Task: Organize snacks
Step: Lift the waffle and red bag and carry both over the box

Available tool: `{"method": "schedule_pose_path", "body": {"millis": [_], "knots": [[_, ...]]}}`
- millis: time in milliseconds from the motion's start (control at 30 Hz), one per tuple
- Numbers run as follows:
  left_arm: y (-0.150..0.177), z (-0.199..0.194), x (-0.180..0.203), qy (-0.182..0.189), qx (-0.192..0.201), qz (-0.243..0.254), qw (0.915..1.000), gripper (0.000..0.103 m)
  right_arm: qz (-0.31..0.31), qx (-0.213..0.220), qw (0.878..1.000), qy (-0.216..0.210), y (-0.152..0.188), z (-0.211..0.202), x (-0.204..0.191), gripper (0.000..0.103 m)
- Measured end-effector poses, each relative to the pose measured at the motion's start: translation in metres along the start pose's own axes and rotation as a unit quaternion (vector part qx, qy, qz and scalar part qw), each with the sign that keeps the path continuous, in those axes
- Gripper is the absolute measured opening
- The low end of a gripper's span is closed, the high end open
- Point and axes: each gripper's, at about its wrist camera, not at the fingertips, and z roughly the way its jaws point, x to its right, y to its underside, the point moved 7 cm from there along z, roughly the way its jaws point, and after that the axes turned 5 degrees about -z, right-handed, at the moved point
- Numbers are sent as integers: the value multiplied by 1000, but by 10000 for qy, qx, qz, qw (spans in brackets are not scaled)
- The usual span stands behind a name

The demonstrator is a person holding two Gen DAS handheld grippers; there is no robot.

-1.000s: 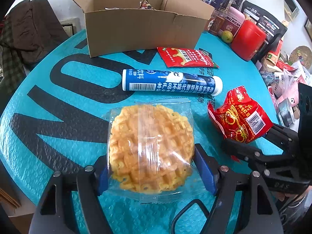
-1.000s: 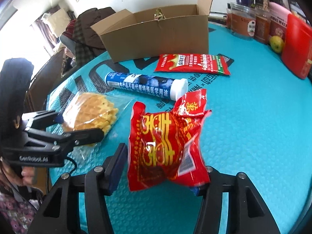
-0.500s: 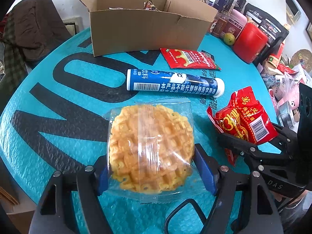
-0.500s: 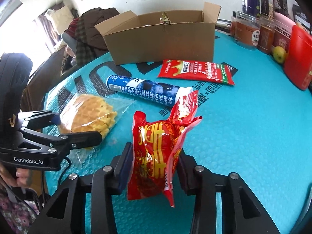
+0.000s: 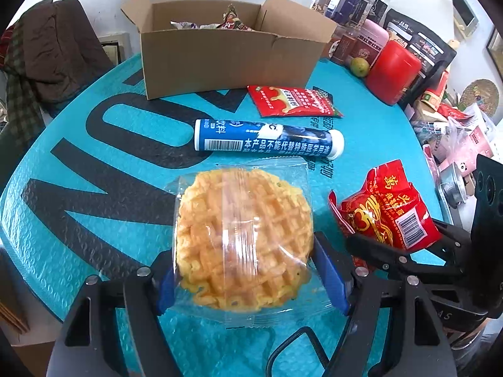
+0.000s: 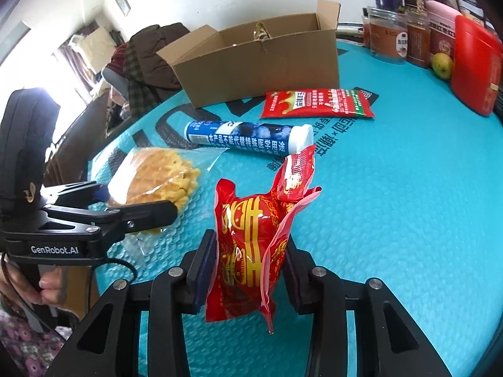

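Observation:
A round waffle in a clear wrapper [image 5: 245, 238] sits between the blue pads of my left gripper [image 5: 248, 270], which is shut on its two sides just above the teal table mat [image 5: 94, 220]. My right gripper [image 6: 248, 267] has closed on a red snack bag [image 6: 251, 235]. Its pads squeeze the bag, which stands upright and crumpled. In the left wrist view the red snack bag [image 5: 386, 207] shows at the right. An open cardboard box [image 5: 226, 56] with several wrapped snacks inside stands at the back. A blue tube [image 5: 267, 139] and a flat red packet [image 5: 292, 100] lie in front of it.
Jars, a red canister [image 5: 393, 72] and a green fruit [image 5: 360, 66] line the table's back right. Loose packets and clutter [image 5: 456, 138] crowd the right edge. Clothes hang over a chair [image 5: 53, 47] at the left. A hand [image 6: 47, 282] holds the left gripper's handle.
The right jaws have closed in on the red snack bag, squeezing it from wide and flat to narrow and upright. The left gripper keeps its hold on the waffle.

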Motion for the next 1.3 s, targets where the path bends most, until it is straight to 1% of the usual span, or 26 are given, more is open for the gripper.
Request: {"method": "schedule_pose_path", "body": {"millis": [400, 567, 700, 800, 1000, 1233, 1300], "knots": [[4, -31, 12, 120, 315, 173, 9993, 75, 7, 453, 9989, -108, 2, -40, -27, 39], [8, -46, 18, 149, 494, 250, 9984, 75, -80, 666, 9977, -123, 0, -57, -36, 39], [4, -58, 23, 175, 655, 326, 9972, 75, -142, 800, 9966, -118, -5, -69, -40, 39], [-4, -67, 28, 208, 828, 393, 9956, 75, -227, 912, 9955, -89, -13, -77, -42, 39], [-26, -83, 40, 316, 1142, 510, 9916, 75, -408, 1210, 9918, 7, -39, -95, -42, 39], [-63, -96, 52, 313, 1453, 751, 9860, 75, -612, 1555, 9859, 111, -78, -112, -43, 39], [-75, -101, 56, 346, 1571, 851, 9833, 75, -663, 1653, 9839, 173, -88, -116, -42, 39]]}}
